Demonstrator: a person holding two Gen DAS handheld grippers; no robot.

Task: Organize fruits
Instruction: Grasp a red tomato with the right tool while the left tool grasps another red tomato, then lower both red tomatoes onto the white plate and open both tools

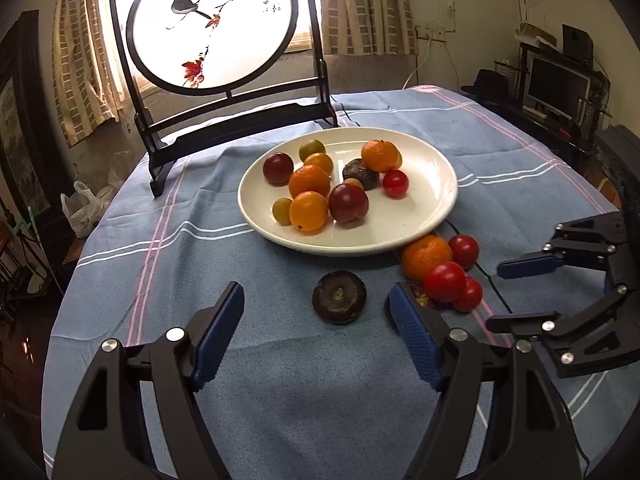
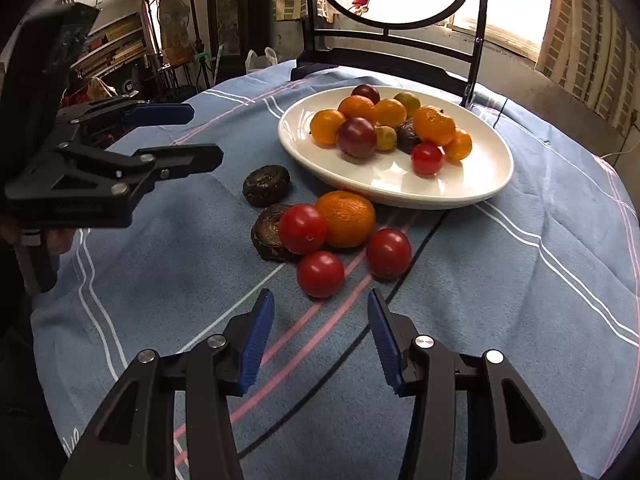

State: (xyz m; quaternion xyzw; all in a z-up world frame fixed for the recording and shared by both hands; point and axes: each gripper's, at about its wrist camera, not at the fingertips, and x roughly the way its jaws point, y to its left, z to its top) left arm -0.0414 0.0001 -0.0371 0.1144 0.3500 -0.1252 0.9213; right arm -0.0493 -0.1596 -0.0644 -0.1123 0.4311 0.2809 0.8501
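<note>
Both grippers, left [image 1: 316, 304] and right [image 2: 320, 310], hover with jaws wide, empty. Loose tomatoes [image 2: 320, 274] and orange [image 2: 346, 218] lie at the plate's [image 2: 400, 192] 6 o'clock; a nudge may roll them off the tabletop.

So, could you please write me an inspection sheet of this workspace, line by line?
Surface: blue striped tablecloth, wrinkled.
Job's things: white plate holds mixed fruits; on the cloth lie one mandarin, three red tomatoes, two dark brown fruits.
Clutter: nothing seen.
Grippers: left gripper and right gripper open, empty.
Cables: thin black cable beside the loose fruits.
Surroundings: bird-painting screen, curtains, monitor.
</note>
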